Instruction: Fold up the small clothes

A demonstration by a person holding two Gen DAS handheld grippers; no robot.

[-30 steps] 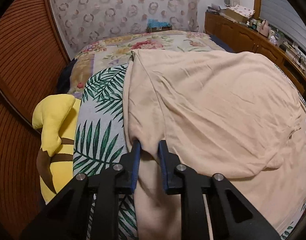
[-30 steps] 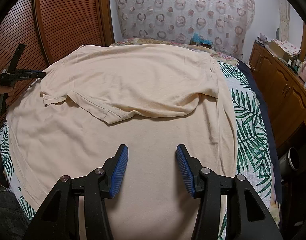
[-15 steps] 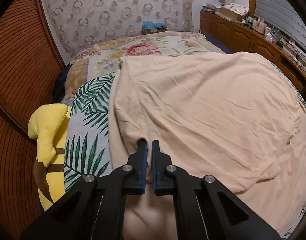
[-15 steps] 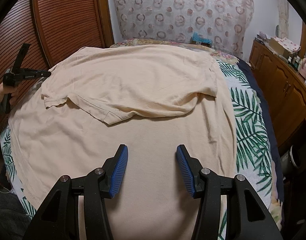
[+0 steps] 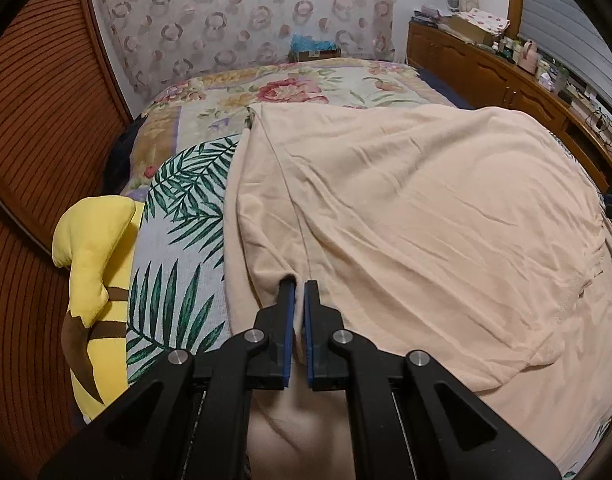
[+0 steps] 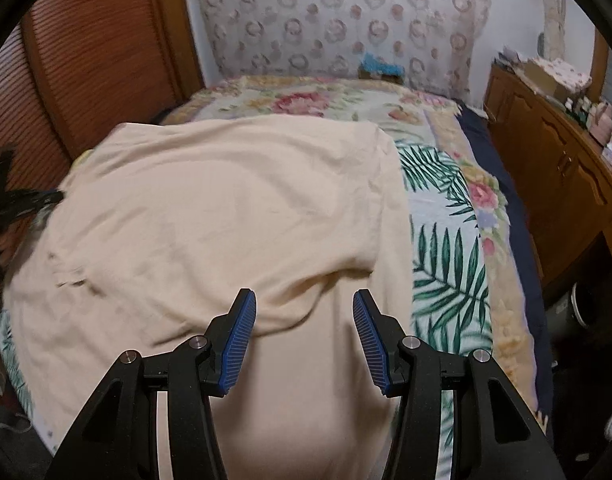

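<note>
- Cream T-shirt (image 5: 405, 216): it lies spread across the bed, its upper half doubled over its lower half, so a rounded fold edge crosses the cloth from side to side.
- Left gripper (image 5: 299, 285): its blue-padded jaws are pressed together on a pinch of the shirt's left side edge, with a ridge of fabric running up from the fingertips.
- Right gripper (image 6: 304, 300): its jaws stand apart above the shirt's lower part, just short of the fold edge, with nothing between them. This view is slightly blurred.
- Bedspread (image 5: 178, 248): printed with green palm leaves and flowers, it shows on both sides of the shirt.
- Yellow plush toy (image 5: 92, 264): it sits at the bed's left edge, beside the wooden slatted wall (image 5: 38, 120).
- Wooden dresser (image 6: 557, 160): it stands to the right of the bed, cluttered on top.
</note>
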